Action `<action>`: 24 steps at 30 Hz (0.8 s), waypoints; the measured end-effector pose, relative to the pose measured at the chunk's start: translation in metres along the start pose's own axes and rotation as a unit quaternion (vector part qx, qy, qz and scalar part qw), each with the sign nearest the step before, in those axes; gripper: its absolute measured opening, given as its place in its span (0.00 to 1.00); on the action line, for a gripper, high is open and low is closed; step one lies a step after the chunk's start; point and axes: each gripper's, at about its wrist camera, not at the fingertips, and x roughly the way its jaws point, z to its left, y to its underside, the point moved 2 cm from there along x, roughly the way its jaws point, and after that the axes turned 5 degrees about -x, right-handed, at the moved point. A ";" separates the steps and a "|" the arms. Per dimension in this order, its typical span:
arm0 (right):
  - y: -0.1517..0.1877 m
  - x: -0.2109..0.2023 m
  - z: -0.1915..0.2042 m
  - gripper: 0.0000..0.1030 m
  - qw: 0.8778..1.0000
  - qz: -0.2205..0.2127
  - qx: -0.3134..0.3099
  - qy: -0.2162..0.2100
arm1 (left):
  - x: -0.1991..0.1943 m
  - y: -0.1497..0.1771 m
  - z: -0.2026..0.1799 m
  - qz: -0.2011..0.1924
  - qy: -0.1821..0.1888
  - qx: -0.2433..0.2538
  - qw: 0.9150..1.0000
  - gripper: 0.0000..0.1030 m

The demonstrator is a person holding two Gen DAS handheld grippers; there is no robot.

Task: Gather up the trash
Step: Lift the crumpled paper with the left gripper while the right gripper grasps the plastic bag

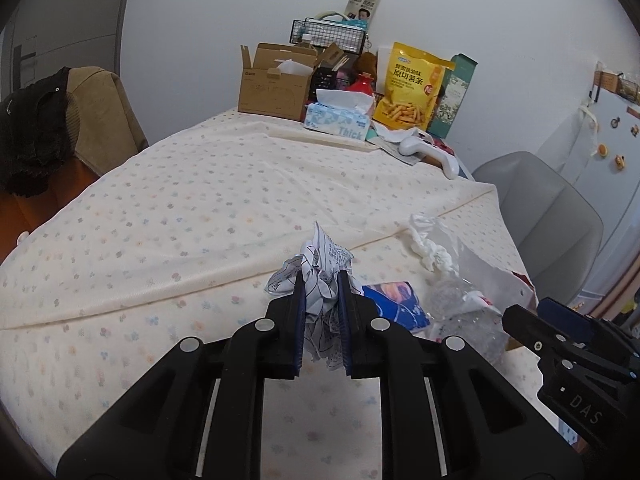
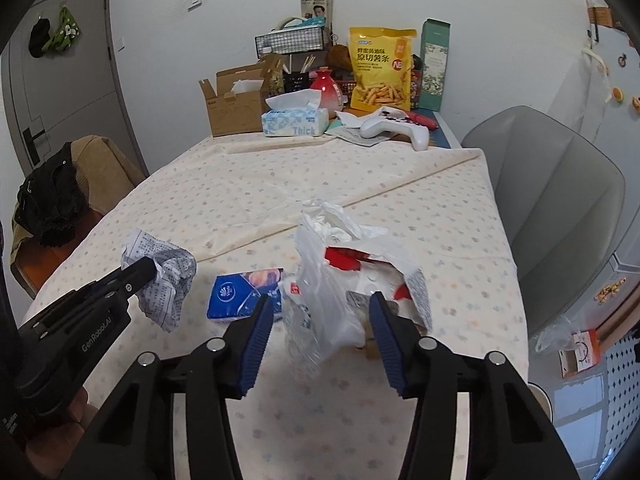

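Crumpled paper (image 1: 320, 264) clamped in left hand-held gripper (image 1: 320, 280), raised above worktop (image 1: 200, 200).
Right hand-held gripper (image 2: 318, 304) level, fingers apart around plastic bag (image 2: 344, 280).

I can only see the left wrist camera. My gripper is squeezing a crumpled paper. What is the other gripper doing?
Observer: The right gripper is open, its fingers on either side of a white plastic bag on the table.
Operator: Is anything inside that bag?
Observer: A red and white wrapper shows at its open top, which your view barely catches.
Operator: Does my paper touch the table?
Observer: From the right wrist view, the crumpled paper hangs from the left gripper, lifted above the tablecloth.
Operator: What is next to it?
Observer: A blue tissue pack lies flat between the paper and the bag.
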 end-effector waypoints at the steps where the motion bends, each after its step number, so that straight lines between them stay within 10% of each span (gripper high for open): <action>1: -0.002 0.004 0.002 0.41 1.000 0.002 -0.004 0.000 | 0.004 0.000 0.002 0.002 0.000 -0.001 1.000 0.14; 7: -0.005 0.016 0.005 0.04 1.000 0.017 0.001 -0.014 | 0.013 0.001 0.003 0.011 0.001 -0.003 1.000 0.14; 24: 0.001 -0.061 -0.006 0.03 0.999 -0.045 -0.011 0.029 | -0.042 0.003 -0.032 -0.028 0.037 0.019 0.999 0.15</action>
